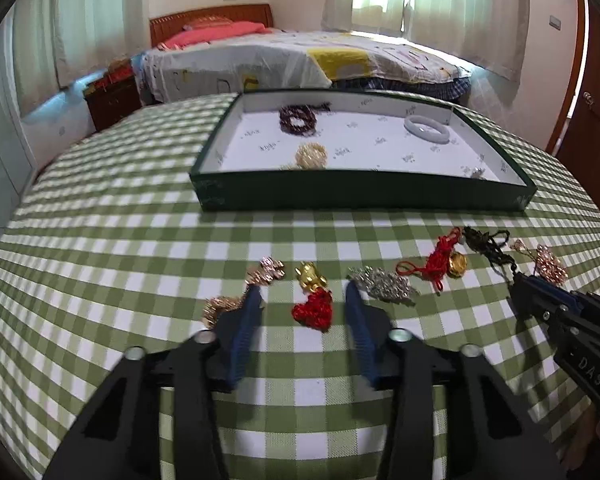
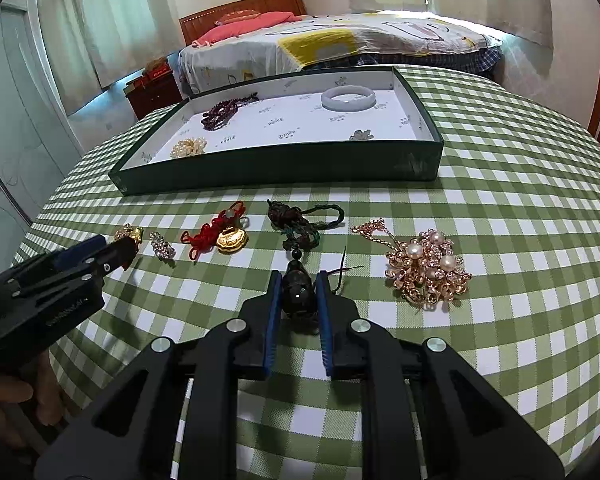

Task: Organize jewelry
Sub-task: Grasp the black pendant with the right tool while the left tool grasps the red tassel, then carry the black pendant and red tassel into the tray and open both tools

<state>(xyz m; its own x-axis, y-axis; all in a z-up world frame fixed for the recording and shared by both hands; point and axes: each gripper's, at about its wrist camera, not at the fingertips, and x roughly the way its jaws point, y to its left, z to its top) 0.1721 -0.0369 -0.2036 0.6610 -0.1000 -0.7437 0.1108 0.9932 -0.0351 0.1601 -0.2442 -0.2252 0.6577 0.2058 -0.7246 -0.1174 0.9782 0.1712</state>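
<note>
My left gripper (image 1: 303, 298) stands open low over the checked tablecloth. A red heart knot with a gold charm (image 1: 312, 308) lies between its blue pads, which do not touch it. A rose-gold chain (image 1: 266, 272) lies by the left finger and a silver brooch (image 1: 384, 284) by the right one. My right gripper (image 2: 299, 278) is shut on the dark pendant (image 2: 298, 296) of a dark green cord necklace (image 2: 296, 220), whose cord trails away across the cloth. In the left wrist view the right gripper (image 1: 520, 284) sits at the right edge.
A green tray (image 1: 360, 192) with white lining stands behind, holding dark red beads (image 1: 298, 118), a white bangle (image 1: 426, 130) and a pearl cluster (image 1: 311, 155). A red knot with a gold lock (image 2: 220, 232) and a pearl brooch (image 2: 428, 268) lie on the cloth. A bed is beyond the table.
</note>
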